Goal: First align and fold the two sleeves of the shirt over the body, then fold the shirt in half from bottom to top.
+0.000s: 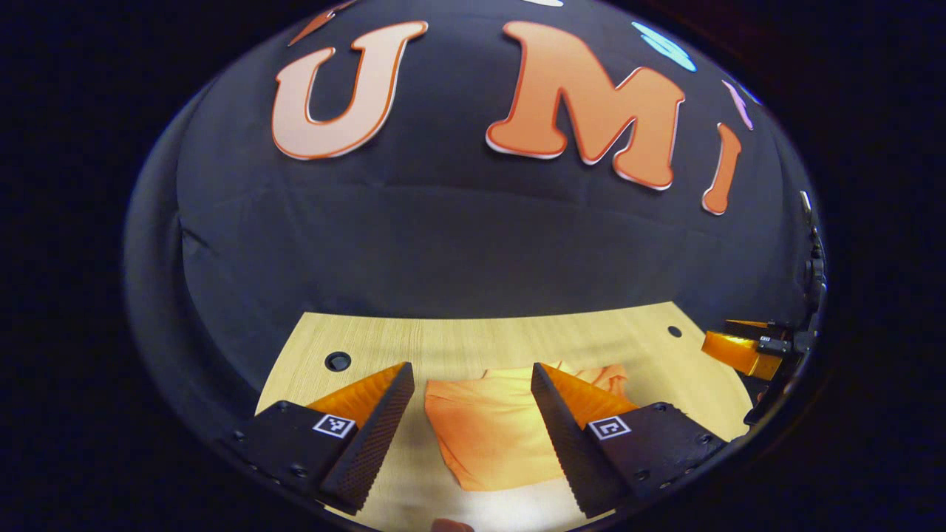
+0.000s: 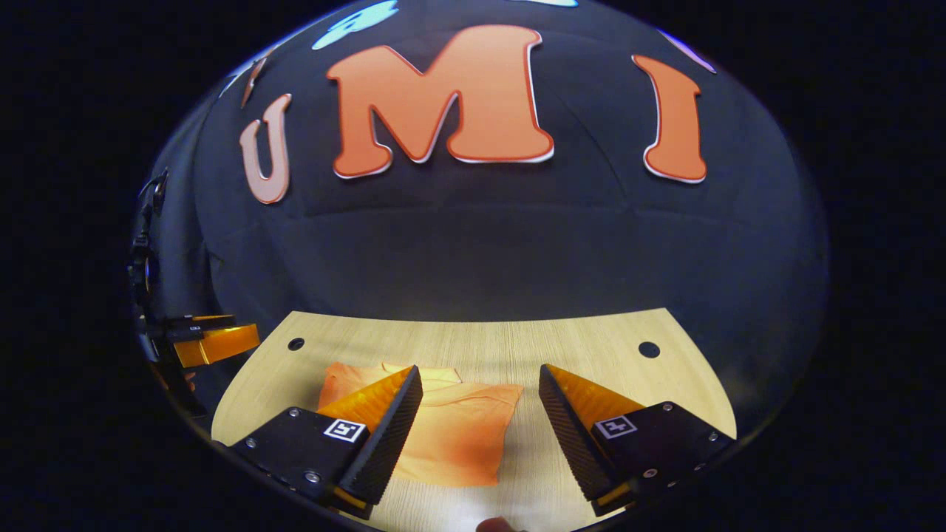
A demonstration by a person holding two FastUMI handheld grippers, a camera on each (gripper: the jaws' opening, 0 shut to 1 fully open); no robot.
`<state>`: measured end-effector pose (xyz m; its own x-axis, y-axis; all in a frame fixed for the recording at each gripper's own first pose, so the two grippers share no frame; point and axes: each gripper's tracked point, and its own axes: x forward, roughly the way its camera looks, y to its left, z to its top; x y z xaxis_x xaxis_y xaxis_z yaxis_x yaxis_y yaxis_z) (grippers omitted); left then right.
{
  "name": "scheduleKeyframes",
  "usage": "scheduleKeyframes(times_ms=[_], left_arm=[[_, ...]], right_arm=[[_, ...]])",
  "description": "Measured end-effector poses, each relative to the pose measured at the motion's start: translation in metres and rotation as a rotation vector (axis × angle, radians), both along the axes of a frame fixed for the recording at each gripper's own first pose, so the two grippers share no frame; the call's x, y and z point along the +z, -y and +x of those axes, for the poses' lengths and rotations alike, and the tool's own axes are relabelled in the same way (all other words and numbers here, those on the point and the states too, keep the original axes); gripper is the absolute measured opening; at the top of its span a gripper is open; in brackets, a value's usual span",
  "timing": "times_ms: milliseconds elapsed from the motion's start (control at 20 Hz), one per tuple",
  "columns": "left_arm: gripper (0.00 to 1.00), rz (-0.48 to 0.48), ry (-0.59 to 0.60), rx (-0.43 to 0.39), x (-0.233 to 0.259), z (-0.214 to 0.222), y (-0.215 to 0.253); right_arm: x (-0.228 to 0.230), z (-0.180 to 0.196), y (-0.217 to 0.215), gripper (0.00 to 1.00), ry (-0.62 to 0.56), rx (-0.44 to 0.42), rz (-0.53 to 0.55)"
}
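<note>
Left gripper view: rumpled shirt point(image 1: 488, 436), woodgrain table point(image 1: 473, 343).

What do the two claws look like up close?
Each claw, left and right, has two wedge-shaped fingers with bumpy, ridged gripping faces. The fingers sit on black blocks with small screws, and each block carries a little square black-and-white marker.

Each claw point(image 1: 471, 373) point(image 2: 480, 377) has wedge-shaped ribbed fingers on black screwed mounts bearing square black-and-white markers.
</note>
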<state>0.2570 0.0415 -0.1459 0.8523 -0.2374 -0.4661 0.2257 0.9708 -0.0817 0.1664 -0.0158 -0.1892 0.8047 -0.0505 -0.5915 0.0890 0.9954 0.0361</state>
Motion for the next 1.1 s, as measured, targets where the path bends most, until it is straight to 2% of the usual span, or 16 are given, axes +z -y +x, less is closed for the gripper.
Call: scheduleKeyframes(times_ms=[250,500,650,800,1100], left_arm=[[0.98,0.009,0.117,0.010,0.043,-0.066,0.009],[0.98,-0.039,0.171,0.051,0.058,-0.138,0.012],[0.98,-0.029,0.242,0.082,0.070,-0.173,0.010],[0.98,-0.052,0.290,0.092,0.080,-0.208,0.016],[0.98,-0.039,0.381,0.082,0.095,-0.255,0.020]], right_arm=[[0.055,-0.042,-0.016,0.97,0.108,0.050,-0.031],[0.077,-0.104,-0.026,0.97,0.164,0.063,0.005],[0.098,-0.130,-0.031,0.97,0.236,0.076,-0.005],[0.109,-0.152,-0.033,0.96,0.280,0.100,-0.036],[0.125,-0.175,-0.045,0.96,0.347,0.130,-0.007]])
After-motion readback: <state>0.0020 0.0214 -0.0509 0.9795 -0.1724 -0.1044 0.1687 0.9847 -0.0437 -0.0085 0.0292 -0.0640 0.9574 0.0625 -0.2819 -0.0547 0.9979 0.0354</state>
